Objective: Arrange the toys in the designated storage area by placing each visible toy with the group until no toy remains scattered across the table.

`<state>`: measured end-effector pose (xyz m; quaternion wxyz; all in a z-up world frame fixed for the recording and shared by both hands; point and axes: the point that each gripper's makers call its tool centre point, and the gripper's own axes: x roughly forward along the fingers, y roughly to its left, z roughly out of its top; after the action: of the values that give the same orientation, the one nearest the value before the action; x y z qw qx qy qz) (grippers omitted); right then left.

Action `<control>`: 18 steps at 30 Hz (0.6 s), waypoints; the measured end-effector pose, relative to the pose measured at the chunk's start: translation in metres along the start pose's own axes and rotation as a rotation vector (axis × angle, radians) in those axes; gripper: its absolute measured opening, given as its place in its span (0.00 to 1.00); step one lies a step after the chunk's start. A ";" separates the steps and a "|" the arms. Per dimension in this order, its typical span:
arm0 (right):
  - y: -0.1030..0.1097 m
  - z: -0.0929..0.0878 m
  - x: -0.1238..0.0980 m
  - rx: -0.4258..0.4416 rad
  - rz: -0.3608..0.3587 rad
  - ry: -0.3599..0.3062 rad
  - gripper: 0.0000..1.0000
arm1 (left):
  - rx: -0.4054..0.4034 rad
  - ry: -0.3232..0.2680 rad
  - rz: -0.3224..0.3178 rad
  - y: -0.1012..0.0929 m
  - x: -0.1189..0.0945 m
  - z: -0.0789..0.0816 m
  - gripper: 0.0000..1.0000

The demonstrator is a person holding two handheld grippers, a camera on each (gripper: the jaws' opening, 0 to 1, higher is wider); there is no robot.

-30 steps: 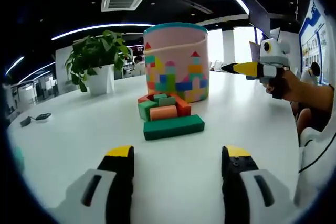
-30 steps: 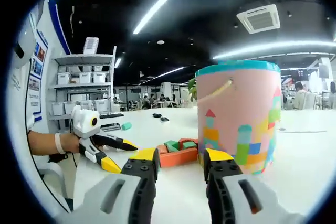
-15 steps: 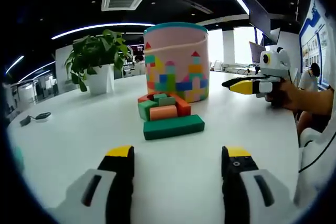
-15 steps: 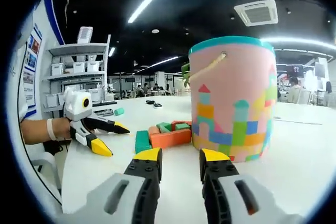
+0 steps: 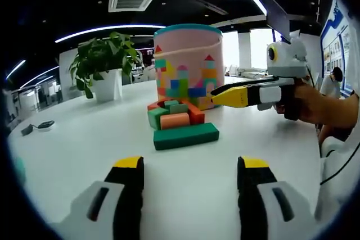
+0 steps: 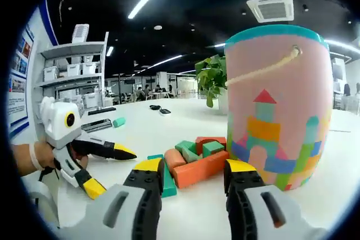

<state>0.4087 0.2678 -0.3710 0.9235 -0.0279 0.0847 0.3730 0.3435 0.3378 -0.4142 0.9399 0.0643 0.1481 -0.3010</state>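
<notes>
Block pile (image 5: 179, 123) on white table (image 5: 84, 155), just before pink bucket (image 5: 188, 66). Our right gripper (image 6: 192, 168) nearer, jaws open, empty, straddling orange block (image 6: 200, 167), long axis crosswise to jaws. Our left gripper (image 5: 191, 164) open, empty, well back; green bar (image 5: 185, 136) crosswise, dead ahead.

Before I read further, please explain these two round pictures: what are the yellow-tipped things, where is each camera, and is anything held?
A person holds a two-jaw tool in each hand; a camera rides on each. The left gripper and right gripper rise from the bottom of their own views, both open and holding nothing. Each also appears in the other's picture. On the white table lie foam blocks beside a pink bucket. A potted plant stands further back.
</notes>
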 end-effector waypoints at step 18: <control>-0.008 -0.025 0.010 -0.021 -0.076 0.108 0.37 | 0.001 0.000 -0.006 -0.002 -0.001 0.001 0.69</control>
<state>0.4176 0.2660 -0.3972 0.9308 -0.0608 0.1293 0.3365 0.3421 0.3365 -0.4133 0.9389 0.0644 0.1480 -0.3041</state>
